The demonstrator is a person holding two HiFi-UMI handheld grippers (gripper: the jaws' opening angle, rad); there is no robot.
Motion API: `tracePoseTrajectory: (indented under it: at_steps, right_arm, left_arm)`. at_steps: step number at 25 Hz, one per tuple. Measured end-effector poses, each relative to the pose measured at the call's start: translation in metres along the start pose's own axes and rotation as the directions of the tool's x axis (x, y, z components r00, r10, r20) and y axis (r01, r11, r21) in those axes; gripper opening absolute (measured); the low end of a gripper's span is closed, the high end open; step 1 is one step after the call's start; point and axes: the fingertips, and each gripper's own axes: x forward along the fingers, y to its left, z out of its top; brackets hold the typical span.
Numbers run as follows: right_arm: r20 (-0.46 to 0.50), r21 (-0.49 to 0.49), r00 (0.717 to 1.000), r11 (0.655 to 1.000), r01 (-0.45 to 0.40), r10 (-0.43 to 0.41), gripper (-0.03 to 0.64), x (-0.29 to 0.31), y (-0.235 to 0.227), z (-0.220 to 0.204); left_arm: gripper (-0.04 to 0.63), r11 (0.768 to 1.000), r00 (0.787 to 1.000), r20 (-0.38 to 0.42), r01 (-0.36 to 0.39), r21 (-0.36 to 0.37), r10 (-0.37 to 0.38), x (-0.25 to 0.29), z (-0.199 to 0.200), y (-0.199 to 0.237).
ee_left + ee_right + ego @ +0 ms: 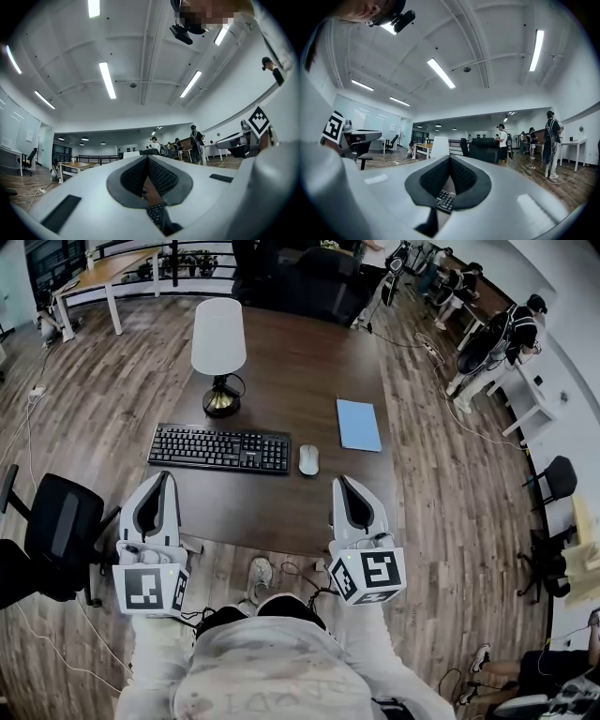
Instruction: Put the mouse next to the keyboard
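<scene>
Mouse [308, 459] sits just right of keyboard [219, 448] on desk [281, 371], apart from both grippers. Your left gripper [165, 478], right gripper [341, 482]: fingers closed together, holding nothing, over desk's near edge.

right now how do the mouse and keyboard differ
The keyboard is black; the mouse is pale grey-white. The keyboard is a long, wide slab; the mouse is a small oval. The keyboard lies crosswise; the mouse's long side runs away from the person. Both lie flat on the table, side by side with a small gap.
</scene>
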Motion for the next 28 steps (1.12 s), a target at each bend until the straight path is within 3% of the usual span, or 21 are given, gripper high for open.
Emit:
tracePoseTrajectory:
  at_steps: [28]
  right_arm:
    - [0.038,0.0,0.999,1.0,-0.01,0.01,0.009,-0.022,0.017,0.009]
  left_arm:
    - [0.005,1.0,1.0,0.0,-0.002,-0.004,0.002,-0.023,-0.003,-0.003]
